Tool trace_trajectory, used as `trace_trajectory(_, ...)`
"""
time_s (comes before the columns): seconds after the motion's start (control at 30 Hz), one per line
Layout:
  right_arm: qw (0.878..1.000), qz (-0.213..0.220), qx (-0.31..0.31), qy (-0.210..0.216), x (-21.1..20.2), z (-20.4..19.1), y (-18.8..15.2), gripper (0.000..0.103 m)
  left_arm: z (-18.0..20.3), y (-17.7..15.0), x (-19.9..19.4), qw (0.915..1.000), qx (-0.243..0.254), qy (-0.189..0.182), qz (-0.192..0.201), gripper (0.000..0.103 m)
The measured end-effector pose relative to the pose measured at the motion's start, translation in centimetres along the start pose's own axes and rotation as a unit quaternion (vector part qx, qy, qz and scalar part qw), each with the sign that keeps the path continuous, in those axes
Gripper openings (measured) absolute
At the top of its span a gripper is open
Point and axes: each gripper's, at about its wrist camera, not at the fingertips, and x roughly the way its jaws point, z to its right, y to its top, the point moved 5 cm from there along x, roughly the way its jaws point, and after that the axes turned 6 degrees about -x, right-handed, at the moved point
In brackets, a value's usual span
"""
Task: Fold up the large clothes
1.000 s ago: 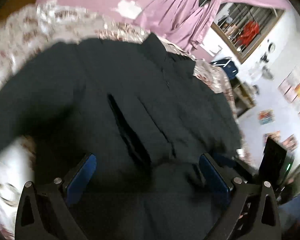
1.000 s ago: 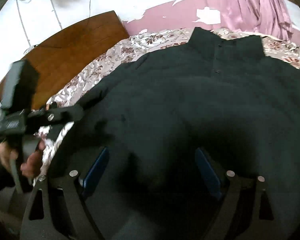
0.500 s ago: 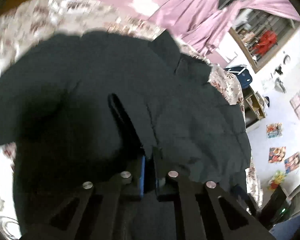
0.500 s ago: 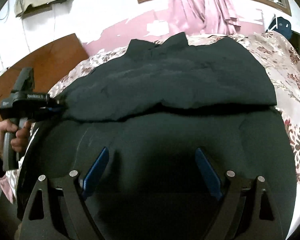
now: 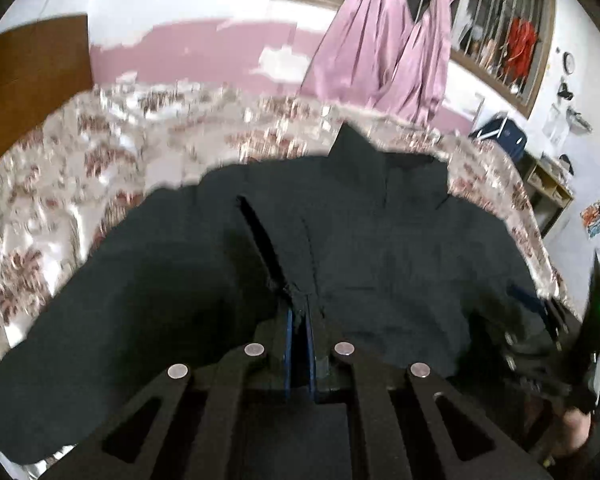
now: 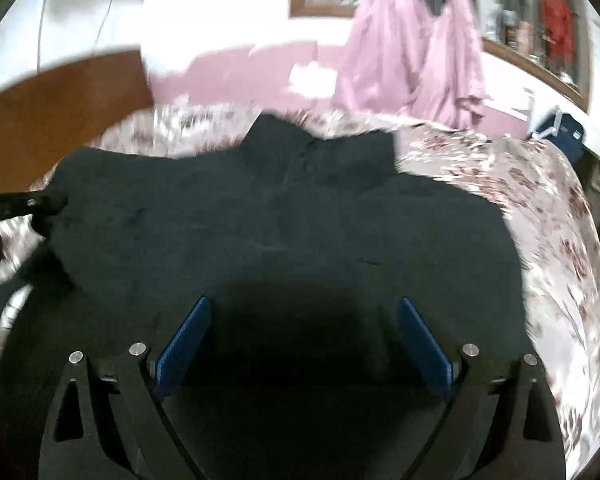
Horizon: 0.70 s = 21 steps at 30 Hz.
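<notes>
A large black jacket [image 5: 380,248] lies spread on the floral bedspread [image 5: 60,184], collar toward the far wall. My left gripper [image 5: 298,320] is shut on a fold of the jacket by its front opening. In the right wrist view the jacket [image 6: 300,224] fills the middle, and my right gripper [image 6: 300,336] is open just above its near part, holding nothing. The left gripper [image 6: 40,202] shows at that view's left edge, on the jacket's left side. The right gripper [image 5: 540,312] shows at the right edge of the left wrist view.
The bed runs to a pink and white wall with purple curtains [image 5: 384,48] by a barred window. A brown wooden headboard [image 6: 52,128] stands at the left. A blue bag [image 5: 504,136] and shelves sit past the bed's right side.
My left gripper closed on the jacket's fabric and lifted it toward the collar. My right gripper stayed open and pulled back; the view now shows more of the bed and wall.
</notes>
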Motion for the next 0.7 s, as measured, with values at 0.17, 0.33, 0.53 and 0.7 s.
trace_trajectory(0.17,0.999,-0.041,0.004,0.009,4.9,-2.4,2.0,0.092,-2.0,-1.6,2.2,0.9992,-0.036,-0.005,-0.017,0.009)
trace_trajectory(0.33,0.999,-0.045,0.006,0.014,6.7,-2.8,1.0,0.100,-3.9,-2.6,2.3,0.9924,-0.107,-0.057,-0.025,0.023)
trace_trajectory(0.53,1.000,-0.017,0.010,0.017,7.0,-2.4,0.7,0.100,-6.5,-4.9,-1.2,0.9762,-0.185,-0.112,-0.016,0.070)
trace_trajectory(0.7,1.000,0.001,0.009,0.011,6.9,-2.1,0.6,0.100,-12.3,-8.5,-5.9,0.9556,-0.281,-0.086,0.025,0.091)
